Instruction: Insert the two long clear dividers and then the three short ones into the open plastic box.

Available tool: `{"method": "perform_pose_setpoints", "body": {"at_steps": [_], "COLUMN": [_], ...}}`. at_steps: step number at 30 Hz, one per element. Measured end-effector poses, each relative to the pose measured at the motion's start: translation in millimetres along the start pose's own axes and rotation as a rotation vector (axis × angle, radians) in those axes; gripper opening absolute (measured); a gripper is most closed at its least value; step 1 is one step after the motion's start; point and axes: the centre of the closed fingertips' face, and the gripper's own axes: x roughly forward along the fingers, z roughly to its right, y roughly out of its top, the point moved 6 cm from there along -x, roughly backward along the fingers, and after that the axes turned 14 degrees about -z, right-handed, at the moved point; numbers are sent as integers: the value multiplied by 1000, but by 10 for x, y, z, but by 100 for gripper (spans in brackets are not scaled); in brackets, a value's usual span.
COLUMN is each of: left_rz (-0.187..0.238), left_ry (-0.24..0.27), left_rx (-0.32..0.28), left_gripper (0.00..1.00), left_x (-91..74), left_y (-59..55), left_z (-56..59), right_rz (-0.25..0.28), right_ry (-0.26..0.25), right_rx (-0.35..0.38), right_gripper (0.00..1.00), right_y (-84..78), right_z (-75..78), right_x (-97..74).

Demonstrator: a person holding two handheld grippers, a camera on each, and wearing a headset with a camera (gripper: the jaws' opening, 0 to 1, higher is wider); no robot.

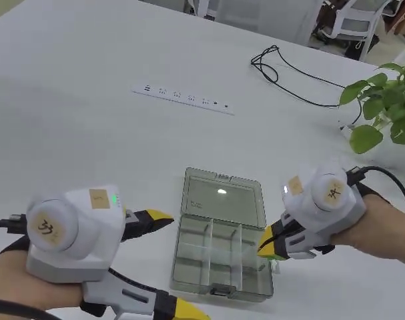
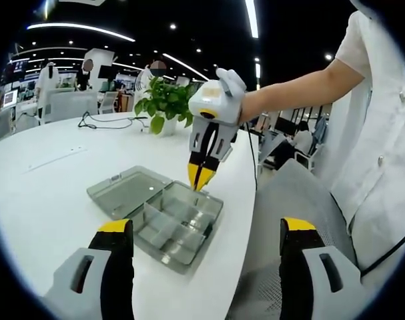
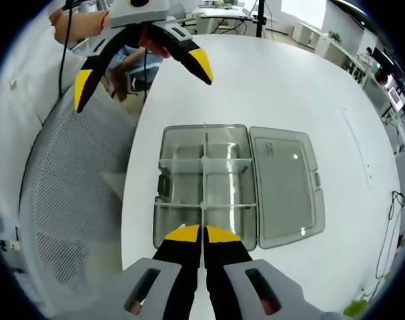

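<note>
The open plastic box (image 1: 195,285) sits near the tabletop's (image 1: 89,133) front edge in the head view, its lid (image 1: 222,197) folded flat toward 12 o'clock. Clear dividers (image 3: 203,167) stand inside, splitting it into compartments. The right tool (image 3: 203,232) is clenched, tips meeting at the box's 3 o'clock rim; whether a thin clear piece sits between them I cannot tell. The left tool (image 2: 207,225) hangs released at 9 o'clock, jaws spread wide, grasping nothing. A power strip (image 1: 182,99) lies well beyond at 12 o'clock.
</note>
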Motion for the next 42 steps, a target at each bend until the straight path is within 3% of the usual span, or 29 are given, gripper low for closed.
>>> {"method": "perform_pose_setpoints", "body": {"at_steps": [19,31,42], "left_rz": [-10,-17,-28], "left_ry": [1,-1,15], "left_rx": [-1,-2,-9], "left_gripper": [92,93,95], "left_x": [-5,4,-47], "left_y": [-10,-28,-81], "left_z": [-8,-6,-26], "right_rz": [-16,-15,106], "right_ry": [-10,-16,-58], "right_rx": [-11,3,130], "right_gripper": [3,3,15], "right_y": [-13,-16,-41], "right_z": [9,7,30], "right_x": [270,260,7]}}
